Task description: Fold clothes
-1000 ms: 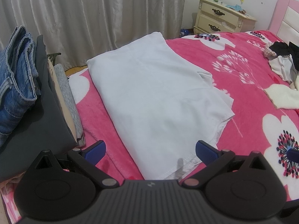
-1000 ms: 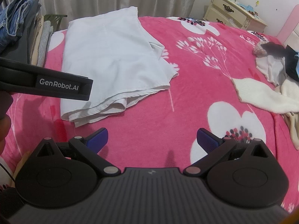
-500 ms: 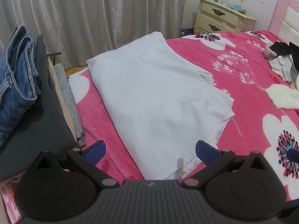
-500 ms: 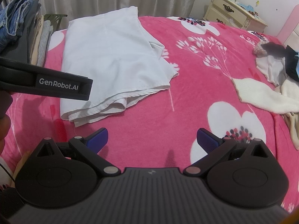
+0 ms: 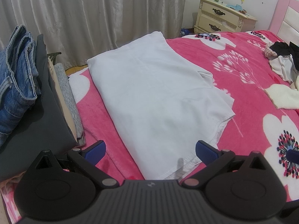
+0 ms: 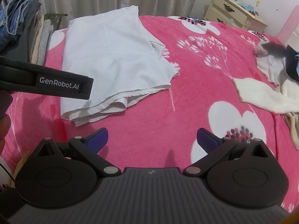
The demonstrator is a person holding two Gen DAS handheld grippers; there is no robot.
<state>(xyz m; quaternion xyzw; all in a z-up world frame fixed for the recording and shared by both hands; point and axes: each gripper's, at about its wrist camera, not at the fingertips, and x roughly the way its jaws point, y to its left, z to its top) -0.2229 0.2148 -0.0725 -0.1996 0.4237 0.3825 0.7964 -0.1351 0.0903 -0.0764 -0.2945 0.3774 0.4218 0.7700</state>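
Observation:
A white garment (image 5: pixel 155 97) lies folded lengthwise on the pink flowered bed (image 5: pixel 243 85); it also shows in the right wrist view (image 6: pixel 112 59). My left gripper (image 5: pixel 150 150) is open and empty, hovering just above the garment's near hem. My right gripper (image 6: pixel 152 139) is open and empty over bare blanket, to the right of the garment's near corner. The left gripper's body (image 6: pixel 46 80) crosses the left side of the right wrist view.
A stack of folded clothes with blue jeans (image 5: pixel 15 82) on top stands at the left. Unfolded clothes (image 5: pixel 284 63) and a cream knit piece (image 6: pixel 261 95) lie at the right. A cream nightstand (image 5: pixel 222 18) and grey curtains (image 5: pixel 93 15) stand behind the bed.

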